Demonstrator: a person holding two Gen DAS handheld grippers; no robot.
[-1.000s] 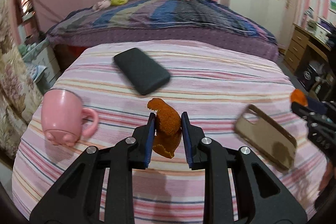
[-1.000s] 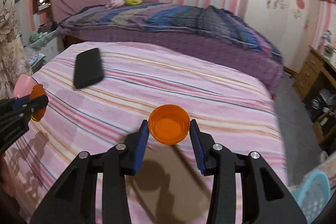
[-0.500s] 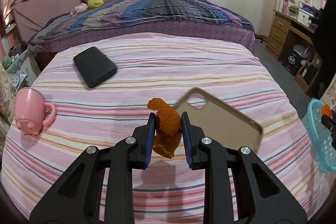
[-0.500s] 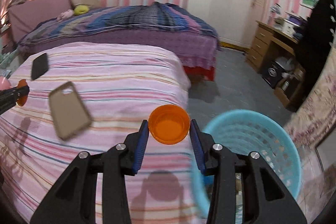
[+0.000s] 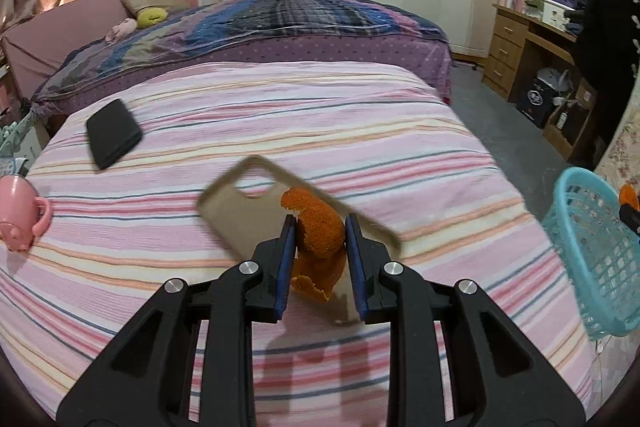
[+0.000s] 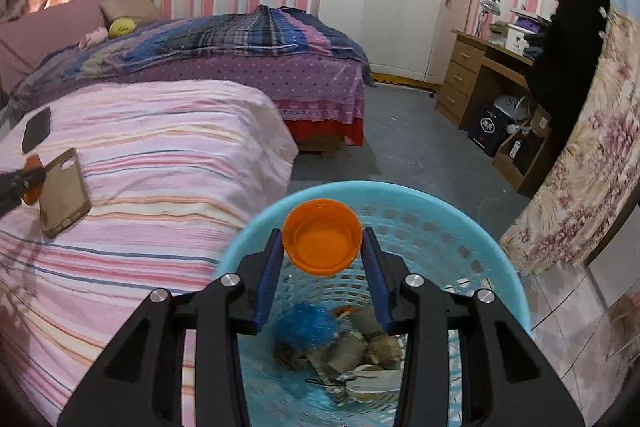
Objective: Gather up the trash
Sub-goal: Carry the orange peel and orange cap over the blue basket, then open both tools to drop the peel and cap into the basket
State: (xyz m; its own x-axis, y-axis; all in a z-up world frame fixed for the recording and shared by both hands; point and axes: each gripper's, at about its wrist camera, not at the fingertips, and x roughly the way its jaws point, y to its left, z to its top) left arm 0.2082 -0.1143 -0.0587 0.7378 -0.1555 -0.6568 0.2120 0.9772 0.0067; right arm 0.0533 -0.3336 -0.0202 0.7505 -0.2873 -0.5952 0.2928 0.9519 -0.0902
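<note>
Left wrist view: the left gripper (image 5: 320, 247) is pressed onto a curl of orange peel (image 5: 320, 227), which sits upright between the blue pads with its ragged lower end hanging below them. The peel looks light, limp and a little greasy, so a hold across its thick middle, as here, seems the safest; its thin torn edges would likely tear or slip. Directly beyond the fingertips and beneath them lies a tan phone case (image 5: 288, 211) on the striped bedspread (image 5: 360, 131). Ahead and to the left rests a black phone (image 5: 113, 132), and far to the left stands a pink pig mug (image 5: 20, 213). Far off to the right, past the bed's edge, stands the blue wastebasket (image 5: 592, 255). Nothing stands between the tool and the basket, though the case under the peel could be knocked.

Right wrist view: the right gripper (image 6: 322, 247) pinches an orange bottle cap (image 6: 322, 237) by its rim, open side toward the camera. The cap appears rigid, light and smooth, so it probably needs only a light squeeze across its width and should drop cleanly. It hangs above the wastebasket (image 6: 500, 247), whose mouth opens just below and ahead of the fingers. Paper scraps and a blue scrubber (image 6: 306, 325) lie inside. To the left the phone case (image 6: 64, 193) lies on the bedspread (image 6: 160, 147), with the left gripper's tip near it.
</note>
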